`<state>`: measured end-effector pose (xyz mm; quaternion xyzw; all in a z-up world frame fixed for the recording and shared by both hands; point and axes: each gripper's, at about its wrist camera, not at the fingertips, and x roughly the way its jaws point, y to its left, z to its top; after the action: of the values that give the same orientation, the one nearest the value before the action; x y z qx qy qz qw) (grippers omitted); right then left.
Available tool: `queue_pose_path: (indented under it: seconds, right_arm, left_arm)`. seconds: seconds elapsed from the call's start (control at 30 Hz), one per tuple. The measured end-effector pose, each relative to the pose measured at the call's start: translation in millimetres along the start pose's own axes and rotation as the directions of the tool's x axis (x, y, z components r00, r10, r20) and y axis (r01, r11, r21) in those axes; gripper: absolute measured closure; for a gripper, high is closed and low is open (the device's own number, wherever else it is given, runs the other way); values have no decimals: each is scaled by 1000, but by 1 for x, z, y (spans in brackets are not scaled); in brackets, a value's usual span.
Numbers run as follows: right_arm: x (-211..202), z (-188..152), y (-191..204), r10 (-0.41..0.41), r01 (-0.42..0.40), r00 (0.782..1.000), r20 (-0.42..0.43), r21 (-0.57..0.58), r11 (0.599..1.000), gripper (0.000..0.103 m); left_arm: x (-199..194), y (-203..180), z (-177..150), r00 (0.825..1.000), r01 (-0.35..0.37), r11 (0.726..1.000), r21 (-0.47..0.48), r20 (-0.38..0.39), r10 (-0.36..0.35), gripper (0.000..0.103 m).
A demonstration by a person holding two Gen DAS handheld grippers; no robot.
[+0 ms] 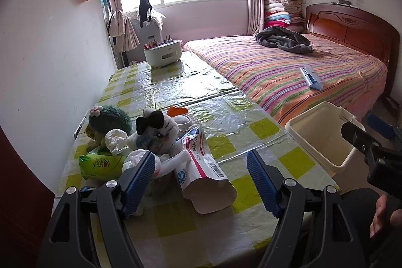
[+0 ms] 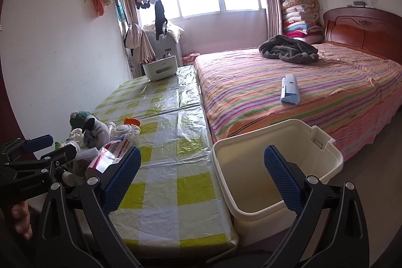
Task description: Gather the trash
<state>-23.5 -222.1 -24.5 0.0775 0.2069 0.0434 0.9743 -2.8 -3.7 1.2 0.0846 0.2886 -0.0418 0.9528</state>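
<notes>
A torn white and pink paper package (image 1: 201, 162) lies on the checked table (image 1: 261, 127), between the fingers of my open left gripper (image 1: 201, 177). Crumpled white tissues (image 1: 116, 140) and a green tissue pack (image 1: 100, 163) lie left of it by a plush cat (image 1: 155, 132). A cream bin (image 2: 276, 167) stands off the table's right edge; it also shows in the left wrist view (image 1: 324, 135). My right gripper (image 2: 201, 177) is open and empty, over the table edge and the bin's near rim. The package also shows in the right wrist view (image 2: 110, 155).
A green plush (image 1: 110, 117) and an orange scrap (image 1: 177, 110) lie behind the pile. A white tissue box holder (image 1: 163, 54) stands at the table's far end. The striped bed (image 2: 301, 92) at right holds a blue and white box (image 2: 290, 89) and a grey blanket (image 2: 289, 48).
</notes>
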Motion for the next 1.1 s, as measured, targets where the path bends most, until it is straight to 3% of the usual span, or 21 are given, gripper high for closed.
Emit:
queue_pose_path:
  seconds: [1.1]
  right_arm:
    - [10,-7,-1,18,-17,999,-40,20,1000,6]
  left_arm:
    - [5,-4,-5,1000,2,1000,25,-20,-2,29]
